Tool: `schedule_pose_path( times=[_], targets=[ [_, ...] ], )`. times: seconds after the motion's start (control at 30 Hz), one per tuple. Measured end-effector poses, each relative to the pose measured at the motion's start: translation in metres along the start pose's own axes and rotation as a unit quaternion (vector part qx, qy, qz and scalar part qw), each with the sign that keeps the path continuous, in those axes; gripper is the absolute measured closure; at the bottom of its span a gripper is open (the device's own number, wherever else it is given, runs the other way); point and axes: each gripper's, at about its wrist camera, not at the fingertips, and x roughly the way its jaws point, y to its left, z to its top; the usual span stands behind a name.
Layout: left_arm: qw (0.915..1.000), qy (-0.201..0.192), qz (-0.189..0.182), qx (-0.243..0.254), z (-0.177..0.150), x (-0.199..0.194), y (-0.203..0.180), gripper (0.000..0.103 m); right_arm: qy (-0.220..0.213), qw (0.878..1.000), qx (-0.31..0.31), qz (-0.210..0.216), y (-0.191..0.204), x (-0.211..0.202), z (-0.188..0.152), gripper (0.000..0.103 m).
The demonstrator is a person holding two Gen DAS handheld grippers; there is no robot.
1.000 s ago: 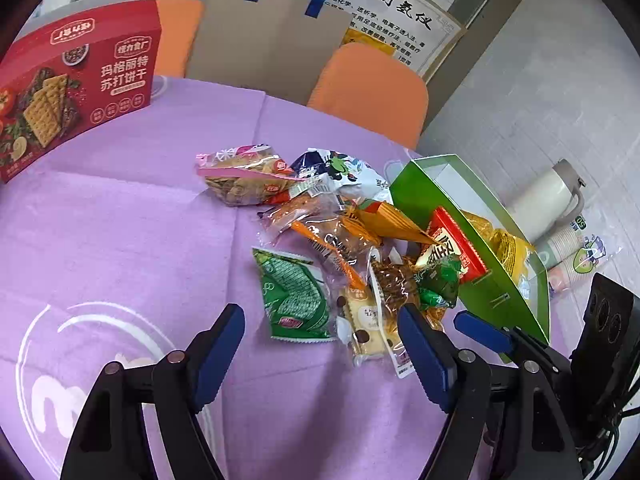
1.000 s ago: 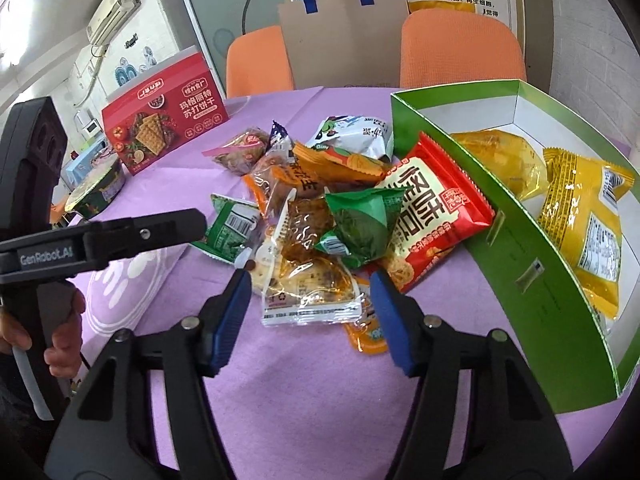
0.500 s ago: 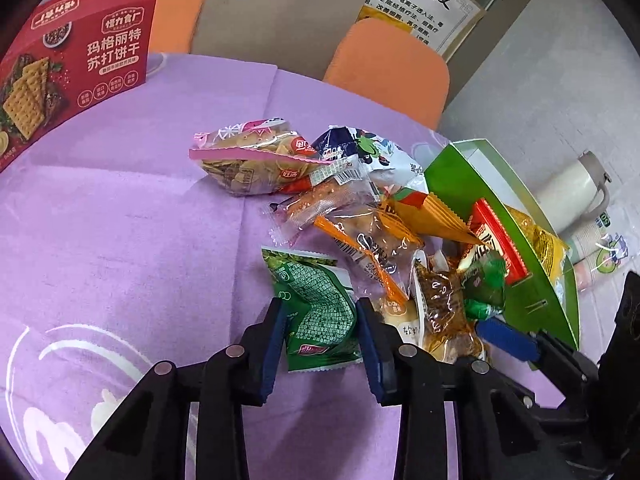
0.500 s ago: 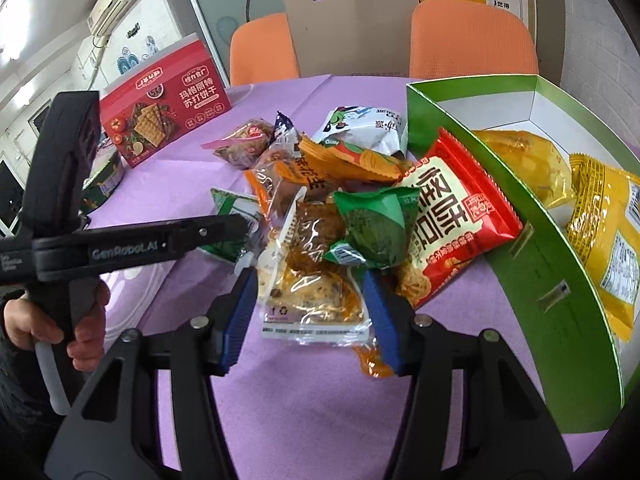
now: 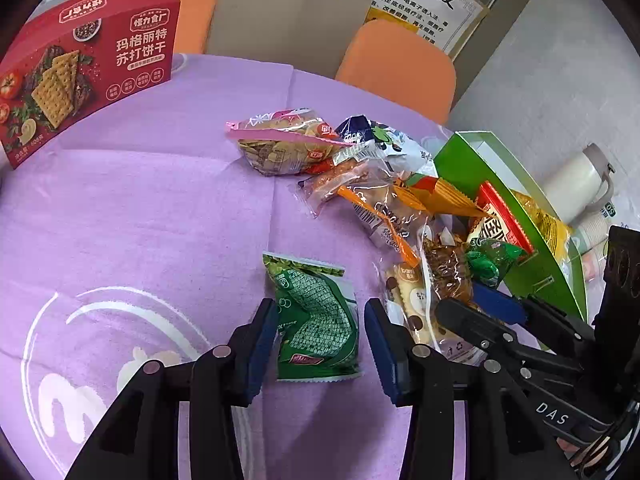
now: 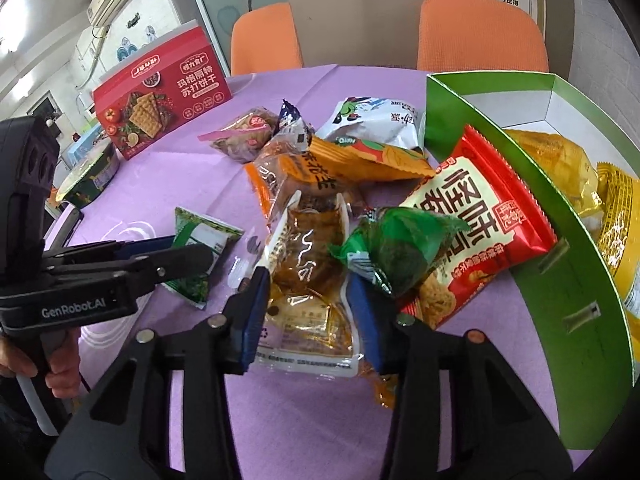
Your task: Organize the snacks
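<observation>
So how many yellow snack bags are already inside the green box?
2. One yellow bag lies toward the far end of the green box, another at the right edge, cut off by the frame. More may be hidden.

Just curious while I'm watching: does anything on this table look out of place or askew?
Yes: the red snack bag leans tilted over the green box's wall, half in and half out, while two yellow bags already lie inside.

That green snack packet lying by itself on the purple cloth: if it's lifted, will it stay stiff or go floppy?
The green snack packet is likely floppy: its foil looks thin and crinkled. It is probably light, being small and flat. The glossy wrapper may slip, and the contents might crush if squeezed hard. The left gripper brackets it, its fingers opening.
</observation>
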Motion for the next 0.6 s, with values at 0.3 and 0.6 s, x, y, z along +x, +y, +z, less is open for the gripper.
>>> schedule_pose_path(
  times=[0.3,0.6],
  targets=[
    [0.9996,-0.018,0.007,0.022,-0.009,-0.021,-0.01,0.07,-0.034,0.998,-0.038,0.036,0.024,-0.032,-0.008,0.076],
    [0.9962,-0.073,-0.013,0.046,0.002,-0.07,-0.035,0.07,-0.07,0.996,-0.05,0.039,0.029,-0.065,-0.011,0.077]
  ],
)
